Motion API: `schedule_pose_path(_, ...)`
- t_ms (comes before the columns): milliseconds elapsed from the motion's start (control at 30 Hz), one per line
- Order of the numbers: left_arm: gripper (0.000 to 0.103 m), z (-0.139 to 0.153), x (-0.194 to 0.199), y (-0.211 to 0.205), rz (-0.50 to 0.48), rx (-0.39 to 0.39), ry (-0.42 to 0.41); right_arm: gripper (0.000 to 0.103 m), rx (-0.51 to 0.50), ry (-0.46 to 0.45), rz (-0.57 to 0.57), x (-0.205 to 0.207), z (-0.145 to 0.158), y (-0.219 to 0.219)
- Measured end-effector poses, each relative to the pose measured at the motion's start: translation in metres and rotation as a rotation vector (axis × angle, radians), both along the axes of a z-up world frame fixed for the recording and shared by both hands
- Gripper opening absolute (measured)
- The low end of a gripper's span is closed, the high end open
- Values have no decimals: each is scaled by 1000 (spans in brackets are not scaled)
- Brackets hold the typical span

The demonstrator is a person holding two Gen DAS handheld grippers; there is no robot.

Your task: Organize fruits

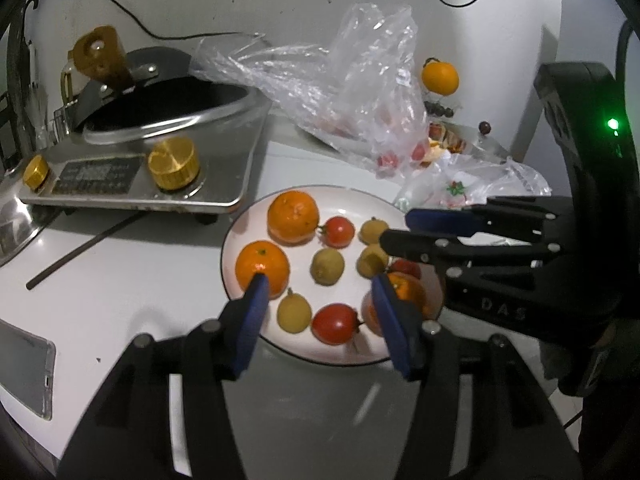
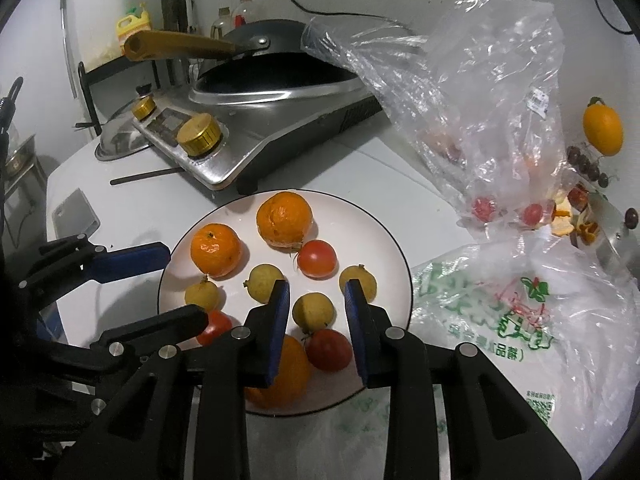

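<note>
Resting on the white worktop (image 2: 360, 168), the plate (image 2: 384, 216) carries the sorted fruit: three oranges, three tomatoes and four small yellow-green fruits. Largest orange (image 2: 285, 219) sits at the far side of the plate, beside a second orange (image 2: 216, 249); a third orange (image 2: 282, 376) lies at the near rim, partly hidden by the right tongs. One tomato (image 2: 317, 258) lies just beside the largest orange.

Left tongs (image 1: 320, 292): jaws partly spread, nothing between the pads, positioned over the near part of the plate. One blue pad overlaps an orange in view; contact cannot be confirmed.

Right tongs (image 2: 316, 300): jaws narrow, gripping nothing. A yellow-green fruit (image 2: 313, 312) shows in the gap below them, on the plate.

Behind the plate stand a steel cooker (image 2: 260, 128) and a clear plastic bag (image 2: 480, 92). A printed bag (image 2: 520, 320) lies right of the plate.
</note>
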State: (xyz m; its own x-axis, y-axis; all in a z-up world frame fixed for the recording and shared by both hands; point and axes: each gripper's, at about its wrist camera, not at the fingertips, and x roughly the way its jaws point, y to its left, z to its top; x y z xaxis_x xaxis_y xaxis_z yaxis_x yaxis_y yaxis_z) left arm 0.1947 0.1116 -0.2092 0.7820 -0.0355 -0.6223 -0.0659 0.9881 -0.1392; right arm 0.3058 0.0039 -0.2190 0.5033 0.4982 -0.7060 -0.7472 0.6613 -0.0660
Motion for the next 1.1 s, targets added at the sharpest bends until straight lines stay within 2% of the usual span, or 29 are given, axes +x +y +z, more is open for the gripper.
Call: schedule_pose_path(1100,56,49,-66,-66,-79,57,-105,31,60,-110,-97,-77,45,-80)
